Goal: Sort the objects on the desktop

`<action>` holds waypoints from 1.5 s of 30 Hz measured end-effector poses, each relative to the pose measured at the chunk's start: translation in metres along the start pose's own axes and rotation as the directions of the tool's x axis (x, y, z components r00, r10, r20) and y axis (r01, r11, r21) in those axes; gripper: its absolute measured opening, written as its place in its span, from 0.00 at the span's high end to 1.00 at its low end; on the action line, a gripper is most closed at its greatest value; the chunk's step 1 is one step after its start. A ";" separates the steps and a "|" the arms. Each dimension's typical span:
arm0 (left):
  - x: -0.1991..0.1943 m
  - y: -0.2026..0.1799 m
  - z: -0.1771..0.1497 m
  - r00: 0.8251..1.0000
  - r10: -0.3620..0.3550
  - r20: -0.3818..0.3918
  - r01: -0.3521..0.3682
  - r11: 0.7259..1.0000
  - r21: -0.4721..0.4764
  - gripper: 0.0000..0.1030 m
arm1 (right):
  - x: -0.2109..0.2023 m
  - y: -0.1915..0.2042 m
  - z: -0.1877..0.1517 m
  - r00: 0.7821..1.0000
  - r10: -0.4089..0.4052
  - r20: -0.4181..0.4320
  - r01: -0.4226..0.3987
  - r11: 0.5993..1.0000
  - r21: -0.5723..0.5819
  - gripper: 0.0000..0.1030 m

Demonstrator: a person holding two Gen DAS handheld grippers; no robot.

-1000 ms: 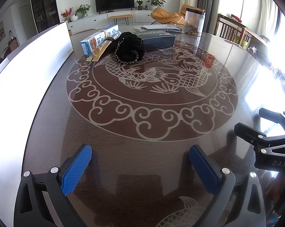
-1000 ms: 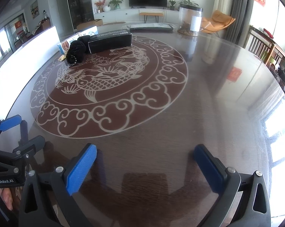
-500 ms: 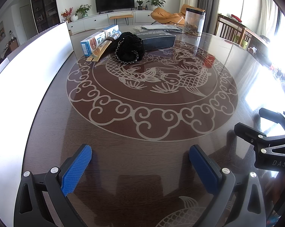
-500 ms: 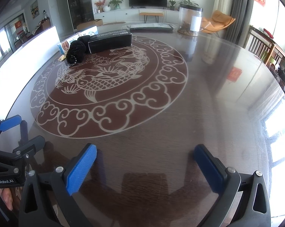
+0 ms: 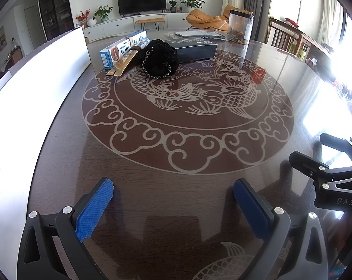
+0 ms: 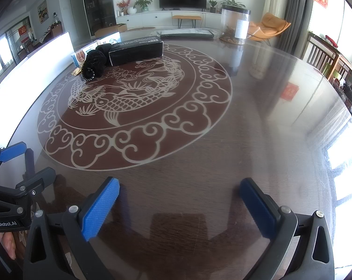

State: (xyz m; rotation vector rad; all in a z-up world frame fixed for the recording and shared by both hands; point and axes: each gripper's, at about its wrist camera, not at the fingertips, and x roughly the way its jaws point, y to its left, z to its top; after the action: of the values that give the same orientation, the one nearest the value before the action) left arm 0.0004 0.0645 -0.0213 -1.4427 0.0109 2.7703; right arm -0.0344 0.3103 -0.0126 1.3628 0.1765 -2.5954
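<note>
A glossy dark round table [image 5: 176, 186] with a pale koi-and-cloud medallion stands in a living room, a television [image 5: 142, 1] on the far wall. At its far edge lie a blue-and-white box [image 5: 119, 51], a black pouch [image 5: 159, 61] touching it, a black box [image 5: 195, 50] and a clear canister [image 5: 241, 26]. The left gripper [image 5: 173, 200] and right gripper [image 6: 179, 201] hover low over bare tabletop, jaws wide apart and empty.

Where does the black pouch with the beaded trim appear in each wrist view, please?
Left wrist view: the black pouch sits upper centre, at the far edge of the fish medallion, touching the dark box on its right.
Right wrist view: the black pouch sits upper left, left of the dark box.
Shared landmark: the clear jar at the far side of the table.
</note>
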 end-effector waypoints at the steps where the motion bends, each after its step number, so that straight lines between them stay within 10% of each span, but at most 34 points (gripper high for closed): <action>1: 0.000 0.000 0.000 1.000 -0.001 0.000 0.001 1.000 0.000 0.00 | 0.000 0.000 0.000 1.000 0.000 0.000 0.000 1.000 0.000 0.00; 23: -0.003 0.003 -0.002 1.000 -0.023 0.019 0.023 1.000 -0.019 0.00 | 0.002 -0.002 0.008 0.995 0.096 0.014 -0.096 0.995 -0.012 0.00; 36: -0.002 0.006 -0.002 0.999 -0.029 0.025 0.029 0.999 -0.028 0.00 | 0.083 0.041 0.242 0.983 0.175 0.059 -0.174 0.984 -0.025 0.00; 45: -0.004 0.011 -0.003 0.998 -0.056 0.042 0.058 0.997 -0.050 0.00 | 0.164 0.083 0.260 0.989 0.113 -0.091 -0.113 0.994 0.014 0.00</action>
State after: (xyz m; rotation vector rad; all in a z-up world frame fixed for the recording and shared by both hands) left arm 0.0048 0.0538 -0.0196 -1.3751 -0.1012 2.7730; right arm -0.3131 0.1574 -0.0010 1.4513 0.0990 -2.4467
